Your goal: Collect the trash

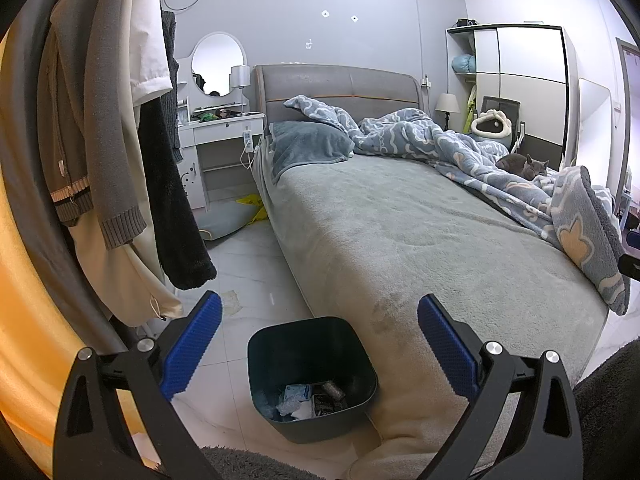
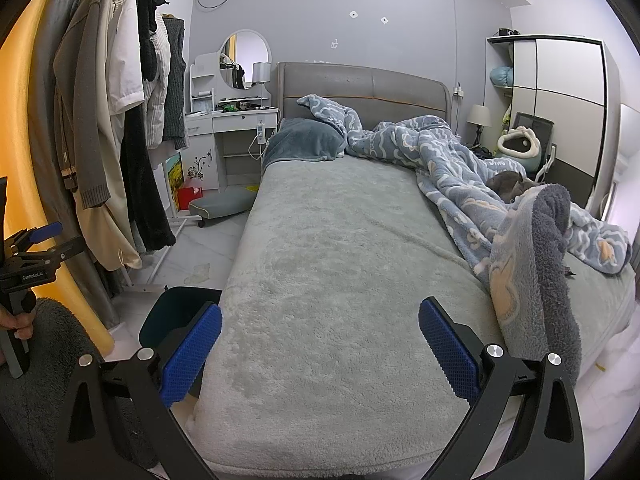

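**Bin partly filled, floor scraps still out**

The bin (image 1: 312, 376) stands on the floor tight against the bed's (image 1: 400, 240) near left corner, and it already holds some trash — crumpled paper, a bluish packet and a dark wrapper lie at the bottom. So part of the job looks done. What seems left: a pale crumpled scrap (image 1: 232, 302) on the tiles between the bin and the clothes rack, and something yellow (image 1: 252, 204), perhaps a bag, further off beside a grey cushion (image 1: 224, 220) near the dressing table (image 1: 220, 128). Whether the yellow thing is trash I cannot tell. The bed top shows no clear litter; a cat (image 1: 524, 166) lies in the blanket (image 1: 460, 148) on the far side.

Both tools are empty with jaws spread wide. The left tool (image 1: 320, 344) hovers above the bin; the right tool (image 2: 320, 344) is over the foot of the bed, with the bin's rim (image 2: 176, 300) just showing to its left.

Room to move is narrow. The aisle runs between the bed's left edge and the hanging coats (image 1: 120, 120), whose hems and sleeves drop low over the floor close to the pale scrap — a reach there would likely brush them. The rack's white base (image 2: 156, 276) also crosses the tiles. Beyond the scrap the aisle opens up toward the cushion.
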### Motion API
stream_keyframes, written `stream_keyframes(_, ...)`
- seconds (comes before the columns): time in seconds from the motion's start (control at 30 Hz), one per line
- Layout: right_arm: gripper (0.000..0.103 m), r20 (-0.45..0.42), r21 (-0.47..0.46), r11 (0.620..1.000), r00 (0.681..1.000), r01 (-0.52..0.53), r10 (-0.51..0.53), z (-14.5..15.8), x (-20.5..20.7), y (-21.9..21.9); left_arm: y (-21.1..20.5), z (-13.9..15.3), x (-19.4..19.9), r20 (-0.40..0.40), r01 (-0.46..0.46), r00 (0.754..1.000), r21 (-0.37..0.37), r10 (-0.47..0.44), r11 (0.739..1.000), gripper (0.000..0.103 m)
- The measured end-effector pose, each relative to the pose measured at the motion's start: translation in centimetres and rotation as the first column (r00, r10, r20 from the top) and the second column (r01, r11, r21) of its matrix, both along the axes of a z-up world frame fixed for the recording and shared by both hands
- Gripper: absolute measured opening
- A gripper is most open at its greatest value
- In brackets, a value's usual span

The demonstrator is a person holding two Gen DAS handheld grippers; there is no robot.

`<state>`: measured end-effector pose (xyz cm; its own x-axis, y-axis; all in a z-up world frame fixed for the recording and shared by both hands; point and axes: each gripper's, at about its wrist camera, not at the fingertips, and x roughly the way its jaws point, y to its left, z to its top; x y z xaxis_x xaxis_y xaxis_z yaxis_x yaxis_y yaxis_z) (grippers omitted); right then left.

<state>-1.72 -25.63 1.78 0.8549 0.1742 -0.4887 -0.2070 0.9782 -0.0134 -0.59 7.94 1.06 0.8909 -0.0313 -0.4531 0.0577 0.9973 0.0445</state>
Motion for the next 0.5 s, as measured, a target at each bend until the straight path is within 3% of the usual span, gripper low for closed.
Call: stream_keyframes(0.5,0.100,0.000,0.000,1.000,1.000,0.001,-0.001,0.00,-0.02,0.06,-0.13,-0.13,-0.04,-0.007,-0.011,1.000,-0.007,0.011,1.000,0.100)
